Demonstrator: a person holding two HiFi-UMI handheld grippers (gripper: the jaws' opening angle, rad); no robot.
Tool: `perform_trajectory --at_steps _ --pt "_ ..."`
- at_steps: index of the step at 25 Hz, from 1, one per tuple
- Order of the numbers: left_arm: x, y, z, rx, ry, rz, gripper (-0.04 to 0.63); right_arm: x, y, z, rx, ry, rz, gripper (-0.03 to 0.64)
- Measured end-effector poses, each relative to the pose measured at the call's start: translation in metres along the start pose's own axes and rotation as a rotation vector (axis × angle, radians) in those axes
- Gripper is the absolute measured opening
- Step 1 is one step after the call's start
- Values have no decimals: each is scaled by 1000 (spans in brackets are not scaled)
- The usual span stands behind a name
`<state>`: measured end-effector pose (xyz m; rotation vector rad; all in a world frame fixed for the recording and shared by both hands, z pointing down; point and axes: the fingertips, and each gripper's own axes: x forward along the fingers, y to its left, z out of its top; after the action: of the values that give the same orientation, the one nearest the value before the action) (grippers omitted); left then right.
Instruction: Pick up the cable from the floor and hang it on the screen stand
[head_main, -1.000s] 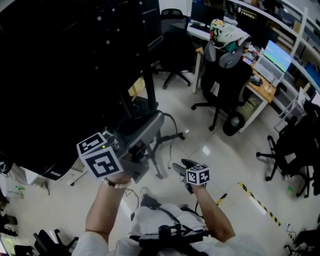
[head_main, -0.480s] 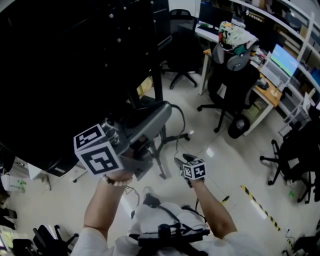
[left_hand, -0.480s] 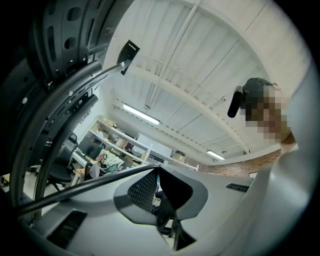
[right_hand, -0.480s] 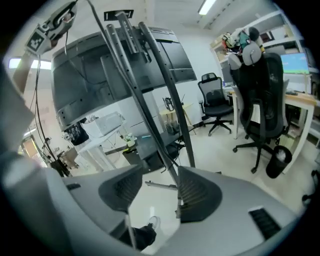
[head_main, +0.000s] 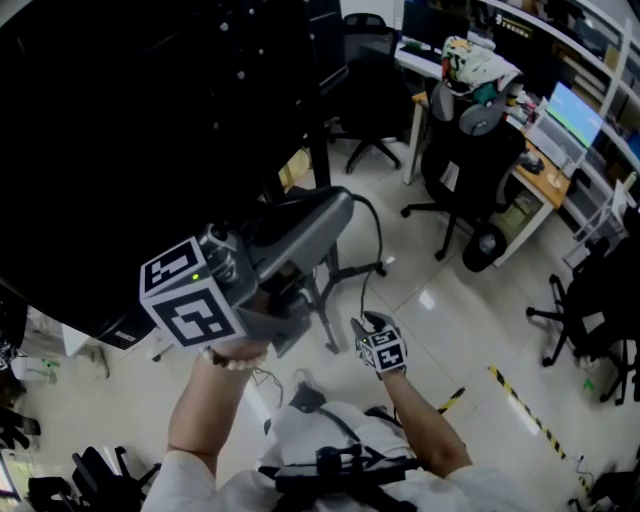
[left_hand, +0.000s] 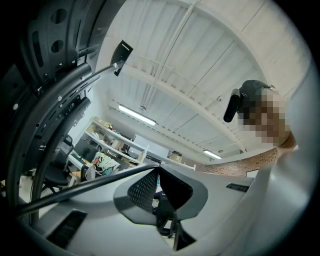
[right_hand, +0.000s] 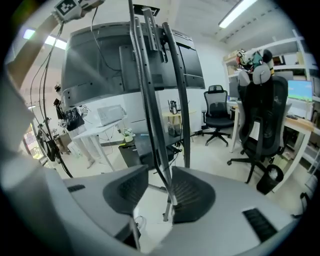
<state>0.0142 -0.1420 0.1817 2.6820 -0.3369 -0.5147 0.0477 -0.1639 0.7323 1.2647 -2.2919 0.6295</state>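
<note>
- Cable (head_main: 379, 240), thin, black and flexible, is being held up in a loop that arcs from the left gripper (head_main: 343, 203) down to the right gripper (head_main: 360, 323). It is hanging just beside the dark upright screen stand (head_main: 321, 165).
- In the left gripper view, the cable (left_hand: 90, 185) is being pinched between the left gripper's (left_hand: 159, 172) closed jaws.
- In the right gripper view, the right gripper's (right_hand: 160, 190) jaws are being closed. The cable (right_hand: 161, 155) is running between them, close to the right-hand pad, and is not yet being squeezed.
- Above both grippers, a large black flat screen (head_main: 150, 120) is being carried by the stand.
</note>
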Motion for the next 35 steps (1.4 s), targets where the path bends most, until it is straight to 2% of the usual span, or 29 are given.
perform_trajectory --at_steps 1,3,6,11,14,18,22,24,26,31,35 --pt "0 -2 1 2 -1 -3 17 -1 2 -2 -4 -1 -2 153" --pt "1 -3 2 14 -4 -2 17 -5 4 -5 -17 -3 -3 55" --pt "-3 9 2 35 -7 34 17 -17 5 -1 -38 -29 9 26" --pt "-33 54 -12 48 -25 208 17 -66 -19 40 -43 -136 -37 20" --pt "-53 73 -27 26 -45 297 17 -113 -52 84 -60 -209 -98 18" --pt "-69 74 -45 -21 -81 345 17 -165 -83 156 -139 -320 -126 18" --pt "-81 76 -50 0 -130 424 17 -196 -73 225 -226 -380 4 18" --pt "-91 77 -48 37 -152 491 17 -209 -57 253 -268 -380 93 18" --pt "-102 77 -46 71 -154 552 17 -220 -46 279 -323 -384 137 18" --pt "-115 78 -40 150 -113 630 17 -206 -38 345 -532 -384 32 18" --pt "-134 81 -16 181 -172 649 17 -190 -20 405 -638 -447 -26 18"
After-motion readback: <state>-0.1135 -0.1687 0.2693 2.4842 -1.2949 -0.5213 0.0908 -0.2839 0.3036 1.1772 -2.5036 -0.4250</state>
